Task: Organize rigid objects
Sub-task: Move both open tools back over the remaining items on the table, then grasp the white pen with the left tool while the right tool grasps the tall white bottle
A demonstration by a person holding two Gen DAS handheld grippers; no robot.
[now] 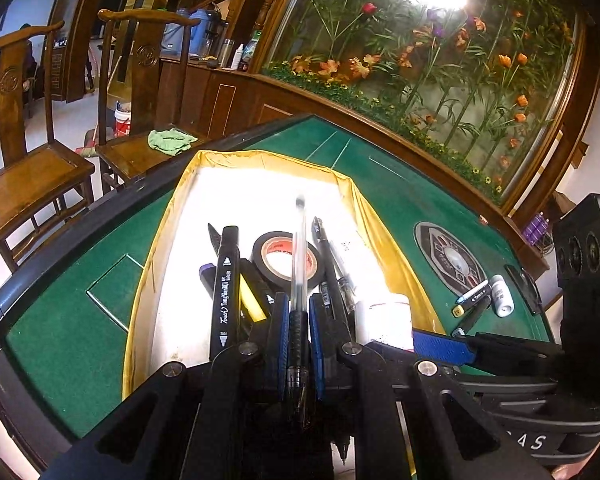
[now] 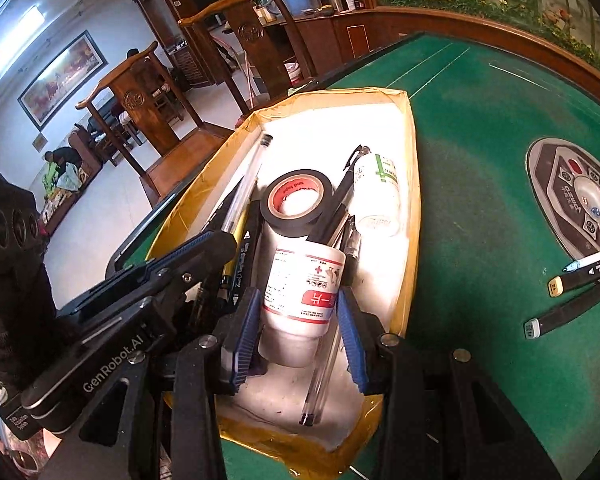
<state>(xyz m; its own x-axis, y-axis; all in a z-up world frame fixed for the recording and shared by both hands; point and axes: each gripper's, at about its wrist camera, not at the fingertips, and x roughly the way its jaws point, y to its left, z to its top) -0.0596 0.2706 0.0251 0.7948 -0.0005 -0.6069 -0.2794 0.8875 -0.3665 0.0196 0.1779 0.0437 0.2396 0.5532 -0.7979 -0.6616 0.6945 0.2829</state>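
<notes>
A yellow-rimmed white box (image 1: 172, 208) (image 2: 414, 184) sits on the green table and holds black tape (image 1: 288, 258) (image 2: 296, 202), markers, pens and a white bottle (image 2: 380, 194). My left gripper (image 1: 299, 320) is shut on a clear ballpoint pen (image 1: 300, 248), pointing forward over the box. My right gripper (image 2: 298, 314) is shut on a white bottle with a red label (image 2: 306, 288), held over the box's near end; this bottle also shows in the left wrist view (image 1: 384, 320).
On the green felt right of the box lie markers (image 2: 572, 276) (image 1: 474, 304), a small white bottle (image 1: 502, 294) and a round control panel (image 2: 576, 196) (image 1: 450, 260). Wooden chairs (image 1: 32, 160) stand past the table's left edge.
</notes>
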